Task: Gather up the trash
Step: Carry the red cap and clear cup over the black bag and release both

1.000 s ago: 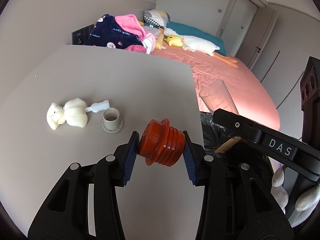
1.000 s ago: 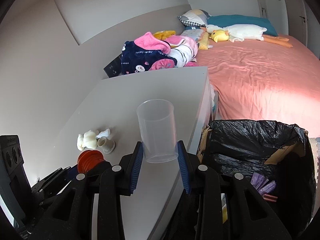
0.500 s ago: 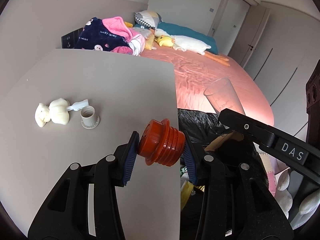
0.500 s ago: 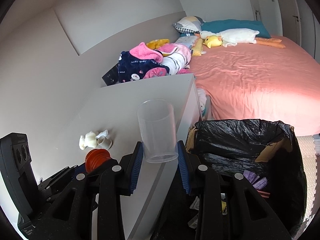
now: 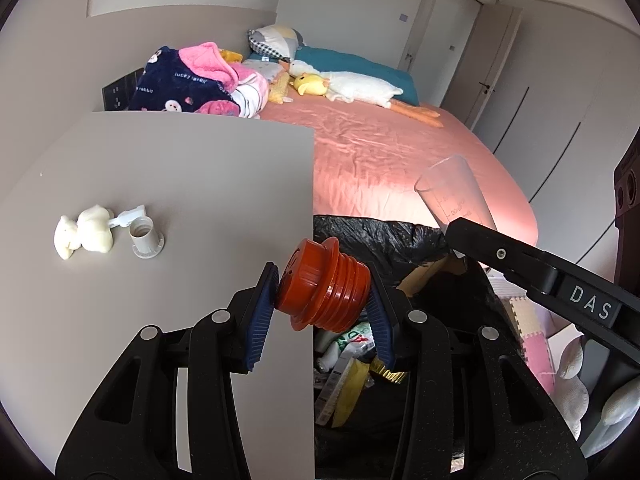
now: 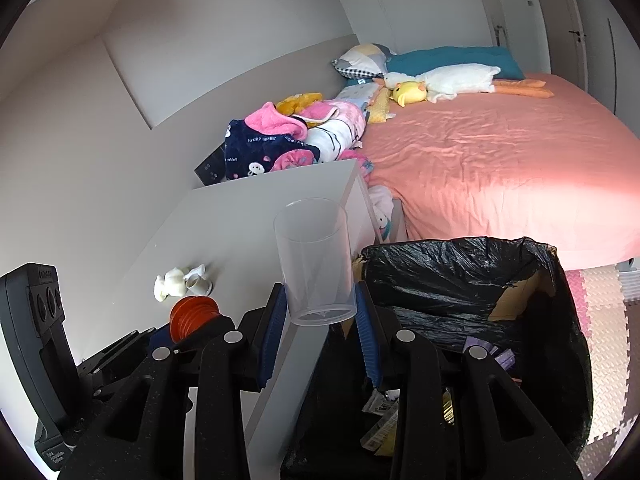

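Observation:
My left gripper (image 5: pixel 324 316) is shut on a red ribbed plastic cap (image 5: pixel 325 292) and holds it over the table's right edge, beside the bin. The cap also shows in the right wrist view (image 6: pixel 192 317). My right gripper (image 6: pixel 320 320) is shut on a clear plastic cup (image 6: pixel 316 260), upright, at the table edge next to the bin. The cup also shows in the left wrist view (image 5: pixel 456 194). The black-lined trash bin (image 6: pixel 472 264) stands on the floor right of the table, with wrappers inside (image 5: pixel 344 356).
On the grey table (image 5: pixel 180 168) lie a small white figure (image 5: pixel 84 232) and a grey cap (image 5: pixel 146 236). A pink bed (image 6: pixel 500 160) with plush toys and clothes lies behind. Foam mats (image 6: pixel 604 320) cover the floor.
Both grippers have moved right, from over the table toward the bin, each still holding its item. The red cap now hangs at the table edge over the bin's side.

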The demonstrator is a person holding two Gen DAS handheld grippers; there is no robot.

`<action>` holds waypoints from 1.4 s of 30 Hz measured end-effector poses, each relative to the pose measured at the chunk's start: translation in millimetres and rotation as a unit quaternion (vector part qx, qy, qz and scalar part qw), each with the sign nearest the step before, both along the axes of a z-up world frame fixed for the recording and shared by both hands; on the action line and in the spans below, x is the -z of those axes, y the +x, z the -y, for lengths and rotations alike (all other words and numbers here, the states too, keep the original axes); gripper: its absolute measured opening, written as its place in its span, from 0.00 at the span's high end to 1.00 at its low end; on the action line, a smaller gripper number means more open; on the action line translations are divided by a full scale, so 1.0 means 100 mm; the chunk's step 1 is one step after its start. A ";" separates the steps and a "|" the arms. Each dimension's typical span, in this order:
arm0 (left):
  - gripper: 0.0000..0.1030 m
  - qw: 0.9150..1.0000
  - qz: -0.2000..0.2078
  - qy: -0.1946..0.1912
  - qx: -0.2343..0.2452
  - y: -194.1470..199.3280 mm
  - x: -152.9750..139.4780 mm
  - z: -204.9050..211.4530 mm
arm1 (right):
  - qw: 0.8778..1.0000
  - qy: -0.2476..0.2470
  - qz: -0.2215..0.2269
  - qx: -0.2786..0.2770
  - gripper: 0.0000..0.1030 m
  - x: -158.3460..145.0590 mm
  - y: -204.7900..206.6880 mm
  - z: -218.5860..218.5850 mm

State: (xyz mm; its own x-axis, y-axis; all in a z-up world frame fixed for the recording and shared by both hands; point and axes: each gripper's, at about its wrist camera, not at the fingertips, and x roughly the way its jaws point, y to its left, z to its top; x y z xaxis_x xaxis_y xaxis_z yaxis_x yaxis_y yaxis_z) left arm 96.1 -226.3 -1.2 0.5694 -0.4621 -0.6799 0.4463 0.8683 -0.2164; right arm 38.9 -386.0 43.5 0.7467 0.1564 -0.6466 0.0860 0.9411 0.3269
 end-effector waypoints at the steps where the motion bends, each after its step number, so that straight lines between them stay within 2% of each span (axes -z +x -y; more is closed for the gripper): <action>1: 0.59 1.000 0.001 0.000 0.002 -0.02 -0.01 0.02 | 1.000 0.000 0.001 0.002 0.65 -0.01 -0.02 0.02; 13: 0.59 0.999 0.011 0.004 0.034 -0.16 -0.06 0.25 | 0.999 0.003 0.018 0.031 0.65 -0.09 -0.28 0.28; 32: 0.59 0.996 0.006 0.011 0.093 -0.26 0.00 0.71 | 0.996 0.003 0.027 0.083 0.65 -0.14 -0.54 0.74; 42: 0.59 0.993 -0.007 -0.005 0.118 -0.25 0.00 0.81 | 0.993 -0.005 0.031 0.110 0.65 -0.16 -0.62 0.93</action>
State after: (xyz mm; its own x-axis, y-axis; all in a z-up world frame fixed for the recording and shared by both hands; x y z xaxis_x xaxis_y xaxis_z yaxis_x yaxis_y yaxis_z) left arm 71.2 -306.9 -1.3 0.4356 -0.5883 -0.6813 0.6339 0.7379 -0.2319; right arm -23.0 -479.1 59.7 0.8009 -0.0209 -0.5984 0.2689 0.9055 0.3282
